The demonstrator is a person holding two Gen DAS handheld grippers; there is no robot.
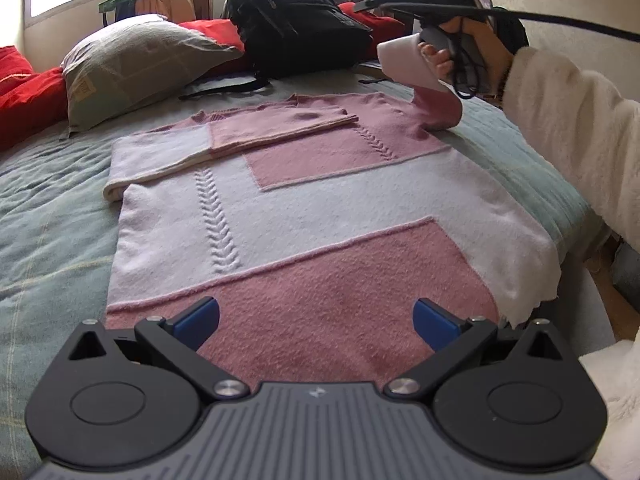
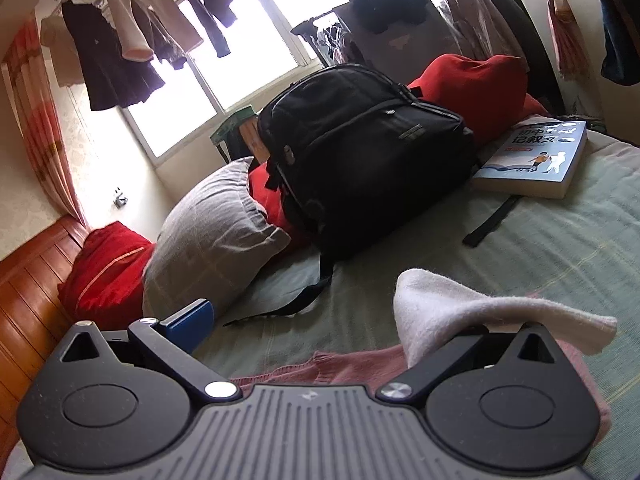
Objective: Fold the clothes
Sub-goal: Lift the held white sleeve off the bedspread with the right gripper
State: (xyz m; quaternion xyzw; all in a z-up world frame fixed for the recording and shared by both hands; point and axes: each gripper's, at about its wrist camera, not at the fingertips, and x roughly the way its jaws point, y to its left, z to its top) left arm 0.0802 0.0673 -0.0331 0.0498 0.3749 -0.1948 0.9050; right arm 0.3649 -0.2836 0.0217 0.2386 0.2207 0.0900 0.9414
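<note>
A pink and white knitted sweater (image 1: 320, 200) lies flat on the bed, its left sleeve (image 1: 224, 136) folded across the chest. My left gripper (image 1: 316, 316) hovers open over the pink hem band, with nothing between its fingers. At the far right a hand holds my right gripper (image 1: 372, 0) above the sweater's shoulder, and the right sleeve (image 1: 436, 108) rises toward it. In the right wrist view that gripper (image 2: 312, 312) stands open. The sleeve's white cuff (image 2: 460, 312) drapes over its right finger and hides that pad; the left blue pad (image 2: 188, 320) is bare.
The bed has a pale green quilt (image 1: 48, 240). Behind the sweater sit a black backpack (image 2: 360, 152), a grey pillow (image 2: 208, 240), red cushions (image 2: 104, 276) and a blue book (image 2: 536, 156). A fluffy white sleeve (image 1: 572, 128) reaches in from the right. Clothes hang at the window (image 2: 120, 40).
</note>
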